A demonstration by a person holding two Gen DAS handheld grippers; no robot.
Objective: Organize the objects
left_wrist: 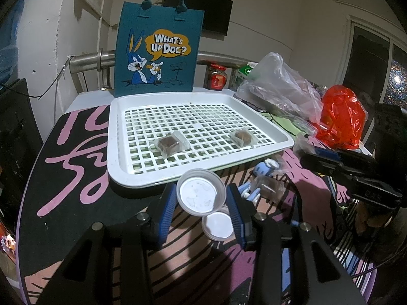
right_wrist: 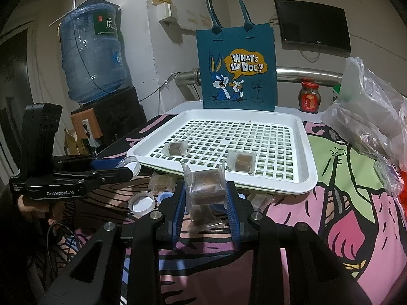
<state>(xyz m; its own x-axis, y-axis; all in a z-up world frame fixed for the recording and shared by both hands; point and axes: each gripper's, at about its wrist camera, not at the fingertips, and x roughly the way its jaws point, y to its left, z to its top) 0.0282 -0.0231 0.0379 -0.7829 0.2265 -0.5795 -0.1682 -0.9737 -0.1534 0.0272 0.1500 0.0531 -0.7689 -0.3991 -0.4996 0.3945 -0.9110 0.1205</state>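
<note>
My left gripper (left_wrist: 202,199) is shut on a small clear plastic cup (left_wrist: 201,192) with a white bottom, held just before the white slotted tray (left_wrist: 127,167). From the right wrist view, the left gripper (right_wrist: 124,169) holds that cup (right_wrist: 132,164) at the tray's left corner. My right gripper (right_wrist: 206,194) is shut on a wrapped brown cake (right_wrist: 207,185) above the patterned cloth, short of the tray (right_wrist: 300,185). Two wrapped cakes lie in the tray (right_wrist: 178,148) (right_wrist: 241,162). A second small cup (left_wrist: 217,225) rests on the cloth below the left gripper.
Loose wrapped cakes (right_wrist: 161,184) (right_wrist: 260,200) and a blue-and-white toy (left_wrist: 262,172) lie on the cloth. A blue cartoon tote bag (left_wrist: 155,50) stands behind the tray. A red-lidded jar (right_wrist: 309,96), clear plastic bags (left_wrist: 279,86) and a red bag (left_wrist: 340,117) crowd the right.
</note>
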